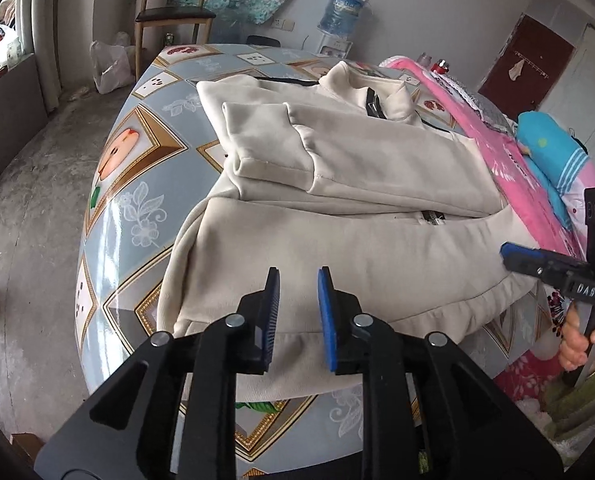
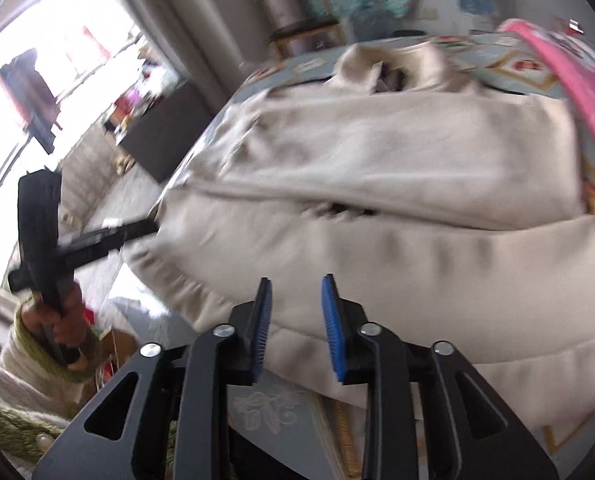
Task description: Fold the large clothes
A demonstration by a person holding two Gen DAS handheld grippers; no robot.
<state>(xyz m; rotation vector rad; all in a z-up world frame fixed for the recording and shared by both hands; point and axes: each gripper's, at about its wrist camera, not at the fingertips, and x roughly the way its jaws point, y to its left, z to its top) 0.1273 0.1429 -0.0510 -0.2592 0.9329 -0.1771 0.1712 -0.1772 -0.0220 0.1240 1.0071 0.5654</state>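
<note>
A cream zip-up jacket lies flat on the patterned table, collar at the far end, both sleeves folded across its chest. My left gripper is open and empty, just above the jacket's near hem. My right gripper is open and empty over the hem's other side; that view is motion-blurred. The jacket fills the right wrist view. The right gripper also shows at the left wrist view's right edge, and the left gripper shows at the left of the right wrist view.
A pink quilt and a blue bundle lie along the table's right side. A wooden chair, a white bag and a water dispenser stand beyond the table's far end. Bare concrete floor lies to the left.
</note>
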